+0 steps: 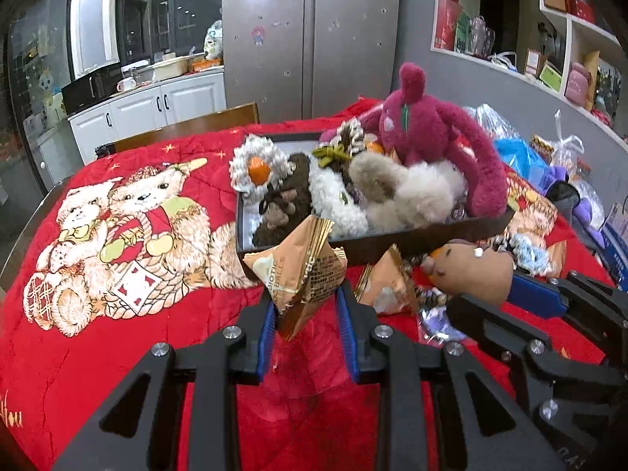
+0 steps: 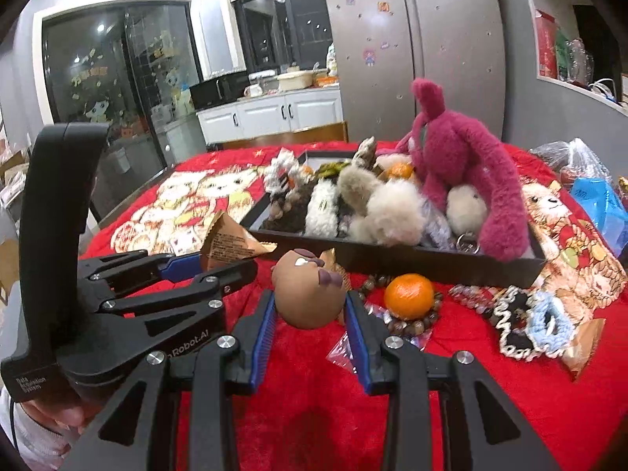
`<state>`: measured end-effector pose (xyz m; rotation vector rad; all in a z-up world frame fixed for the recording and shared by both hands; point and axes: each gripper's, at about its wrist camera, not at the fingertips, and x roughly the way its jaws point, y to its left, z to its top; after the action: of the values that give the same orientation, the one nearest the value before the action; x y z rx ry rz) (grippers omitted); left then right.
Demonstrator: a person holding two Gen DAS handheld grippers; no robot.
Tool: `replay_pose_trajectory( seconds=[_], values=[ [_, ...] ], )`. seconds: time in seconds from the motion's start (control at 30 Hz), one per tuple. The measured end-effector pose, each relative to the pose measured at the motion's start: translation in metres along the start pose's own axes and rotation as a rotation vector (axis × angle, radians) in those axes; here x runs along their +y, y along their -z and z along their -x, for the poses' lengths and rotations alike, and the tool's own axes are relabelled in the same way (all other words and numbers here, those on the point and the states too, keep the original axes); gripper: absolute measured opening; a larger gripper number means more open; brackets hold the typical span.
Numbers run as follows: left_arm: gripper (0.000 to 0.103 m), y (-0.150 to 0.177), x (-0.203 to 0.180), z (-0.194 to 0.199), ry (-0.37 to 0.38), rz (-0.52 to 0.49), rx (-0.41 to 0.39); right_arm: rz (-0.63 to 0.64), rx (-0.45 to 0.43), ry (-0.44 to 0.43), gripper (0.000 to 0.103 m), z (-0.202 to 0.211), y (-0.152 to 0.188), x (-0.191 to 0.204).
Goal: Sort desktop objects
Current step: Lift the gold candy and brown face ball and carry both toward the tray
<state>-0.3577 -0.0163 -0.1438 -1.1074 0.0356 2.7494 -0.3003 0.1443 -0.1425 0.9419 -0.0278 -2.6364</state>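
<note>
My left gripper (image 1: 306, 306) is shut on an orange-gold snack packet (image 1: 302, 271), held above the red cloth in front of the black tray (image 1: 376, 241). In the right wrist view the same packet (image 2: 227, 245) sticks out of the left gripper (image 2: 204, 271) at the left. My right gripper (image 2: 310, 310) is shut on a brown round toy head (image 2: 308, 294) with a face; the head (image 1: 475, 272) also shows at the right of the left wrist view. The tray (image 2: 392, 259) holds several plush toys, among them a magenta long-eared rabbit (image 2: 463, 165).
On the red bear-print cloth (image 1: 117, 314) in front of the tray lie a tangerine (image 2: 409, 295) on a bead bracelet, another snack packet (image 1: 384, 286), knitted scrunchies (image 2: 530, 325) and plastic bags (image 2: 596, 200) at the right. A fridge and kitchen counter stand behind.
</note>
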Motion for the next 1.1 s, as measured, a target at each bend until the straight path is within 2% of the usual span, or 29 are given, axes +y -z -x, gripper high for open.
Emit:
replay_pose_trajectory(
  seconds=[0.13,0.3,0.4,0.67,0.9,1.1],
  values=[
    [0.03,-0.008,-0.001,0.008,-0.007,0.014,-0.016,0.003,-0.03,0.041,0.035,0.005,-0.004,-0.002],
    [0.03,-0.025,-0.001,0.018,-0.023,0.024,-0.028,-0.015,-0.041,0.038,0.035,0.011,-0.013,-0.006],
    [0.029,-0.041,0.0,0.025,-0.031,0.021,-0.043,-0.026,-0.053,0.021,0.035,0.018,-0.024,-0.006],
    [0.03,-0.094,-0.014,0.039,-0.078,-0.008,-0.116,-0.028,-0.073,0.049,0.035,0.023,-0.064,-0.018],
    [0.03,-0.135,-0.014,0.023,-0.089,0.01,-0.153,-0.032,-0.088,0.059,0.035,0.015,-0.102,-0.034],
    [0.03,-0.159,0.004,-0.007,-0.048,0.062,-0.144,-0.04,-0.084,0.049,0.035,-0.009,-0.126,-0.051]
  ],
)
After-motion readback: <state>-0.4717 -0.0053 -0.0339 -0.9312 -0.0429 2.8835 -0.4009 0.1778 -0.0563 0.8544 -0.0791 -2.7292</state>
